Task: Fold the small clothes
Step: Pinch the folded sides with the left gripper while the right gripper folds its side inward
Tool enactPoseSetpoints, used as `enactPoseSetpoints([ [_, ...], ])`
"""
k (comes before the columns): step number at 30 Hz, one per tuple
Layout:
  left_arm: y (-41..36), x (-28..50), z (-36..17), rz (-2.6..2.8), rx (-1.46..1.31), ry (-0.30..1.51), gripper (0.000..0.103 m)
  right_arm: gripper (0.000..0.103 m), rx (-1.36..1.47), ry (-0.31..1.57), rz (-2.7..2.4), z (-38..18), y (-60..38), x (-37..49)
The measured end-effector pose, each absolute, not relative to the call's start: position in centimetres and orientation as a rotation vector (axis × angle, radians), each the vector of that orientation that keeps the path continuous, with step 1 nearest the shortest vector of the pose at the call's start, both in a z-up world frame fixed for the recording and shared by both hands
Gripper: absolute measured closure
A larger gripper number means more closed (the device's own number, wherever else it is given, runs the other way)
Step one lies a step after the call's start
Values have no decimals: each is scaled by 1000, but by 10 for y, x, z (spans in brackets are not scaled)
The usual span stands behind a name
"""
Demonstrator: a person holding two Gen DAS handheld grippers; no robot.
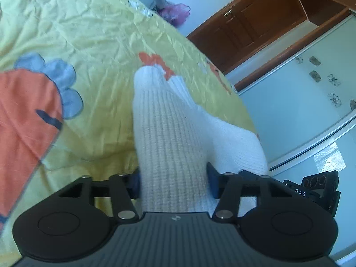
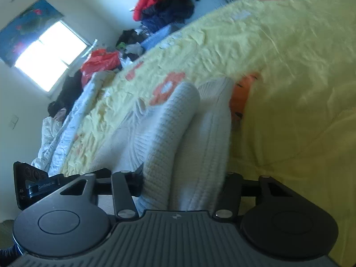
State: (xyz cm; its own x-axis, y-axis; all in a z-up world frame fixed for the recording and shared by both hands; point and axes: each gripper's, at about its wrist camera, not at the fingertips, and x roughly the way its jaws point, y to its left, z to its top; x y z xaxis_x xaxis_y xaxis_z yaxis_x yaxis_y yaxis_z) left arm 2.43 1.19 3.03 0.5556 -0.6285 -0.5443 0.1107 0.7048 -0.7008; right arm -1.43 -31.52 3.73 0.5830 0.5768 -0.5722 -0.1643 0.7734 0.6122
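Two grippers are showing in my feeds, and both are clamping white knitted fabric. On the left wrist camera, my left gripper (image 1: 174, 182) is pinching a white sock (image 1: 164, 129) between its fingers; the ribbed tube is running away from the jaws toward the far side, and its far end is resting on the yellow bedsheet (image 1: 100, 33). A second white layer is spreading out to the right of the tube, just beside it, close to the right edge of the bed. An orange cartoon print (image 1: 24, 120) with blue petals is lying on the sheet to the left, apart from the sock. Beyond the bed's right edge I am seeing a brown wooden door (image 1: 251, 20) and a pale wardrobe panel with flower marks (image 1: 316, 75).

On the right wrist camera, my right gripper (image 2: 184, 184) is closing on the same kind of white knit: two rolled or folded lobes of the sock (image 2: 169, 133) are sitting side by side between the fingers, touching each other. They are lying on the yellow sheet, with an orange flower print (image 2: 166, 89) just past their far end. Far to the left, a bright window (image 2: 49, 55) is glaring, and a pile of clothes (image 2: 164, 2) is sitting beyond the bed. This view is blurring somewhat.
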Motion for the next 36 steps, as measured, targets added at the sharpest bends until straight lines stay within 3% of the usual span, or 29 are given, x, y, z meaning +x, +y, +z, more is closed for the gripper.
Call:
enactPoseSetpoints([
  [7, 63, 29, 79, -410, -578, 845, 54, 54, 575, 802, 580, 63, -271, 5],
  [11, 88, 57, 67, -313, -527, 902, 48, 58, 603, 831, 574, 45, -242, 37],
  [12, 89, 63, 57, -303, -518, 927, 38, 54, 588, 835, 550, 38, -237, 42],
  [13, 92, 66, 45, -303, -530, 943, 34, 49, 577, 848, 511, 29, -234, 48],
  [14, 96, 63, 39, -303, -571, 937, 29, 29, 580, 865, 485, 22, -234, 51],
  [15, 100, 55, 38, -308, -607, 923, 29, 21, 591, 878, 459, 19, -236, 48],
  [18, 108, 27, 41, -367, -670, 875, 16, 16, 608, 860, 481, 23, -248, 25],
  [23, 115, -20, 26, -444, -766, 886, 14, 1, 662, 810, 550, 40, -276, -21],
  [28, 94, -31, 12, -503, -759, 893, 6, 1, 517, 925, 592, 29, -248, -36],
  [30, 85, -27, 14, -488, -724, 889, 6, 19, 513, 966, 583, 19, -238, -33],
  [31, 82, -23, 16, -471, -710, 898, 7, 20, 517, 956, 593, 17, -234, -34],
  [32, 78, -20, 21, -439, -680, 916, 19, 22, 506, 952, 589, 18, -231, -34],
  [33, 75, -20, 26, -421, -636, 926, 34, 32, 499, 945, 594, 20, -229, -35],
  [35, 74, -27, 39, -431, -588, 903, 50, 42, 505, 919, 619, 30, -235, -41],
  [36, 75, -32, 47, -445, -576, 891, 51, 45, 520, 902, 635, 36, -240, -48],
])
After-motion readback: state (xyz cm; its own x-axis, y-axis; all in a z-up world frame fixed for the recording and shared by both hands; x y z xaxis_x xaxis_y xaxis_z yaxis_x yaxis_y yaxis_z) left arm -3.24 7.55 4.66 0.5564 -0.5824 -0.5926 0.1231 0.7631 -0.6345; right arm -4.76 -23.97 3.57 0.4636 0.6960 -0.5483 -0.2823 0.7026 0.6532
